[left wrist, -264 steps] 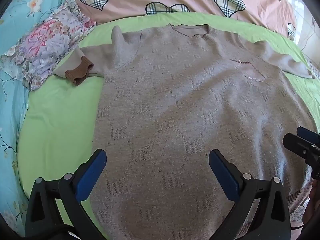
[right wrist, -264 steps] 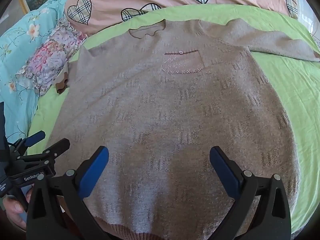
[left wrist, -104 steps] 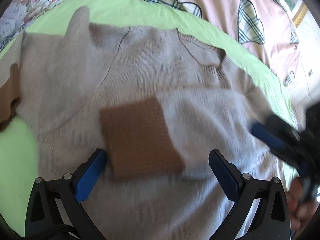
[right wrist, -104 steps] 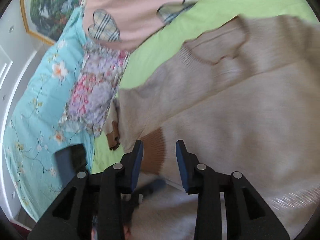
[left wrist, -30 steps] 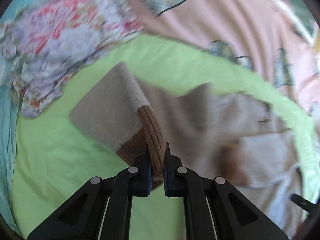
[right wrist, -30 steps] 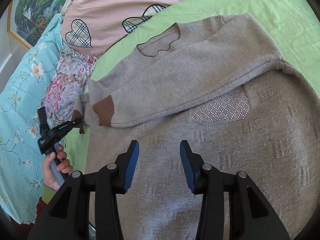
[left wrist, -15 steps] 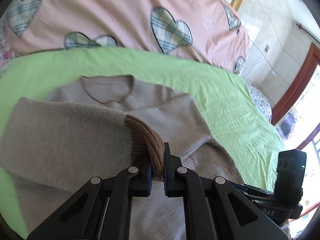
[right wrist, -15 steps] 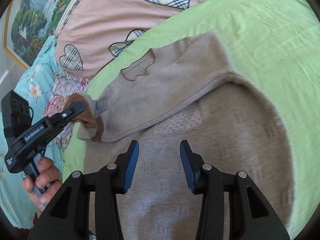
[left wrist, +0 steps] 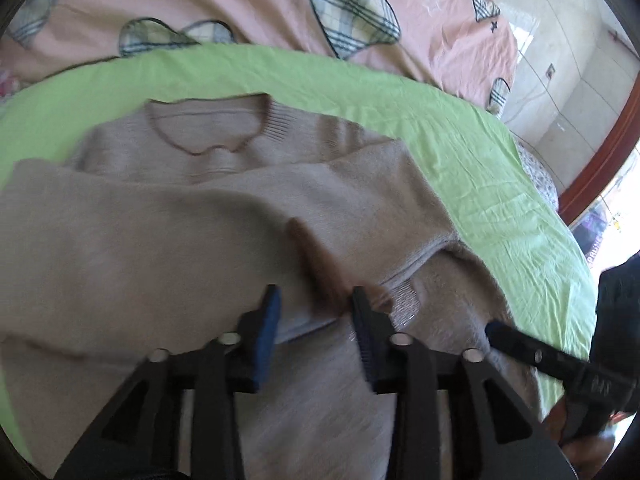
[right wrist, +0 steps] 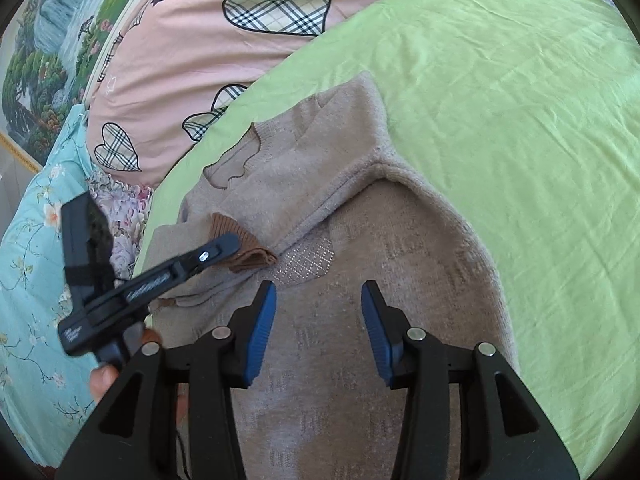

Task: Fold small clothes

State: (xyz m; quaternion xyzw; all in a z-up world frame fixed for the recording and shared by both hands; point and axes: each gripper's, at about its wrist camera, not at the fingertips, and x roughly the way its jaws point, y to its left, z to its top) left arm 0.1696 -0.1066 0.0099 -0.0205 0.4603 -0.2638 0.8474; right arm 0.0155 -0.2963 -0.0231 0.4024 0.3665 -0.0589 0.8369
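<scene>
A beige knit sweater (left wrist: pixel 200 208) lies flat on a green sheet (left wrist: pixel 480 152), also in the right wrist view (right wrist: pixel 400 240). Both sleeves are folded across its chest. The left sleeve's brown cuff (left wrist: pixel 320 264) lies on the chest just in front of my left gripper (left wrist: pixel 316 316), whose jaws are partly open around nothing. In the right wrist view the cuff (right wrist: pixel 248 256) lies beside the left gripper (right wrist: pixel 224 244). My right gripper (right wrist: pixel 318 312) is open and empty, hovering over the sweater's lower body near the sparkly pocket (right wrist: pixel 308 260).
A pink quilt with plaid hearts (left wrist: pixel 352 20) lies at the head of the bed. A floral cushion (right wrist: pixel 120 216) and a turquoise floral cover (right wrist: pixel 32 280) lie on the left. The bed's right edge meets a tiled floor (left wrist: pixel 580 80).
My left gripper carried the left sleeve across the chest, then opened and let go of the brown cuff. The cuff now lies on the sweater. The right gripper stayed open and hovering.
</scene>
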